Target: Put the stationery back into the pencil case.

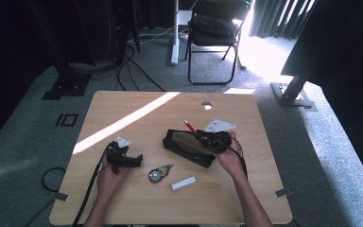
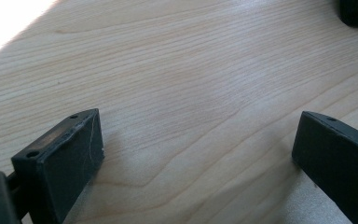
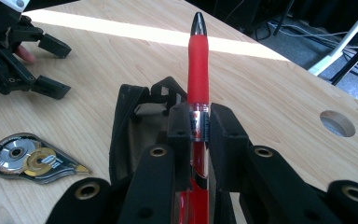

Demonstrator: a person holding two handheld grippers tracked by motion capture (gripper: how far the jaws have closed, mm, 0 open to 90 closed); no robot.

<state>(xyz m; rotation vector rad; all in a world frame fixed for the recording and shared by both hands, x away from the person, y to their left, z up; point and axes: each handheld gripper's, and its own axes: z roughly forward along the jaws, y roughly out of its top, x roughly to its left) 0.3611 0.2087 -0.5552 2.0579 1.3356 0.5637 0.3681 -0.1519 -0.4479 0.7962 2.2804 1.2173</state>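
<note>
A red pen (image 3: 197, 70) with a dark tip is clamped between the jaws of my right gripper (image 3: 198, 122), pointing away from me; in the high view the red pen (image 1: 189, 126) sticks out of the right gripper (image 1: 203, 136) above a black pencil case (image 1: 188, 147). The case (image 3: 133, 126) lies open just under the pen. My left gripper (image 1: 134, 160) rests low at the table's left, jaws wide apart with bare wood between them (image 2: 196, 154). The left gripper (image 3: 51, 65) is also at the top left of the right gripper view.
A correction tape dispenser (image 1: 159, 173) and a white eraser-like block (image 1: 183, 183) lie near the front middle of the wooden table (image 1: 123, 109). A round cable hole (image 1: 207, 105) is at the back. A folding chair (image 1: 215, 33) stands beyond the table.
</note>
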